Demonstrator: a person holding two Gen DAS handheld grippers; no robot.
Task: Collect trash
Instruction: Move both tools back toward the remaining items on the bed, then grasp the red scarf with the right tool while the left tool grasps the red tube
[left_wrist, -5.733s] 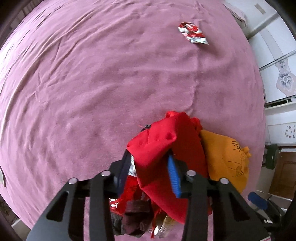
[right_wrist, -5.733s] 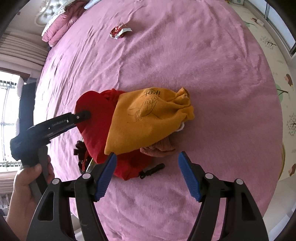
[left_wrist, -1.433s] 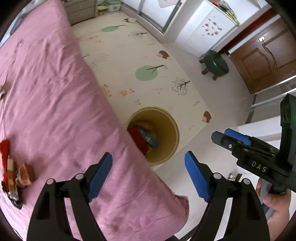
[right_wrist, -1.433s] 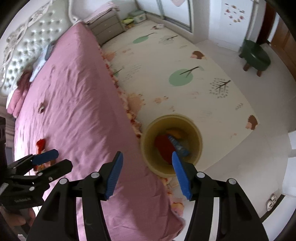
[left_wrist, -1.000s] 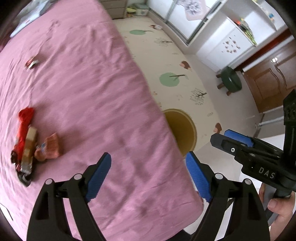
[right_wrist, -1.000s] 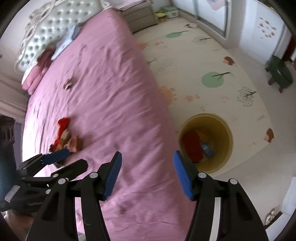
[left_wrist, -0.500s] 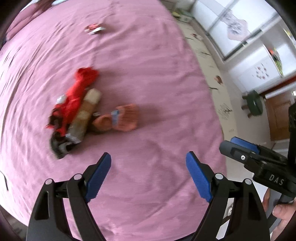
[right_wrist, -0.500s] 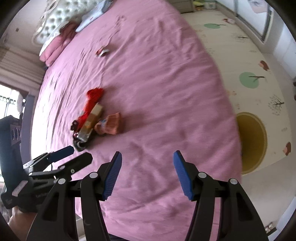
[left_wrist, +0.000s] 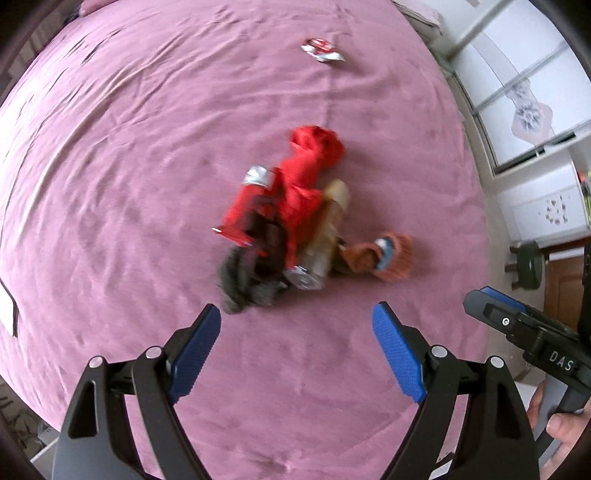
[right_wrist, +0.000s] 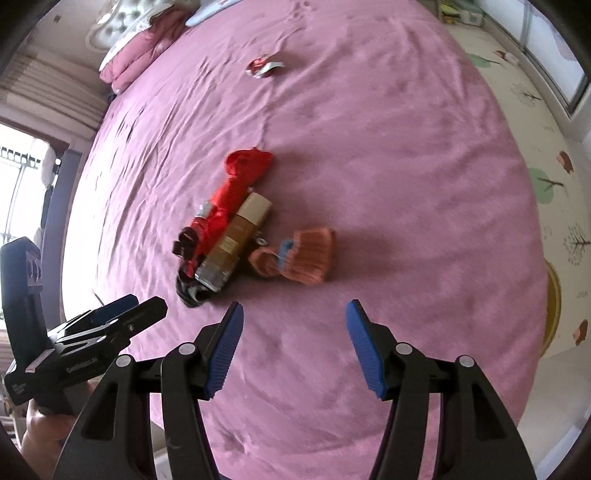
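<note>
**Inspector:** Pink bedspread (left_wrist: 147, 147) now fills both wrist views. A second ago the yellow bin (right_wrist: 553, 306) on the floor sat ahead of the claws; it has slid off to 3 o'clock in the right view, only a sliver of rim showing. Both hands have swung back from the bin to the bed.

**Clerk:** Meaning for the task?

**Inspector:** In my judgement one drop is finished and the next pick-up is starting. The remaining heap lies at mid-bed: red cloth (left_wrist: 306, 184), a gold bottle (right_wrist: 236, 240) touching it, a dark tangle (left_wrist: 247, 284) at its near end, and an orange ribbed piece (right_wrist: 306, 254) just beside the bottle at 3 o'clock. A small red wrapper (left_wrist: 322, 50) lies well apart, at 12 o'clock.

**Clerk:** Claws?

**Inspector:** Left claw (left_wrist: 295, 347) points steeply down, jaws wide, nothing between them; the heap sits just beyond its tips. Right claw (right_wrist: 293, 345) also tilts down, jaws at a middling gap, empty, aimed between bottle and orange piece. Neither touches anything.
</note>
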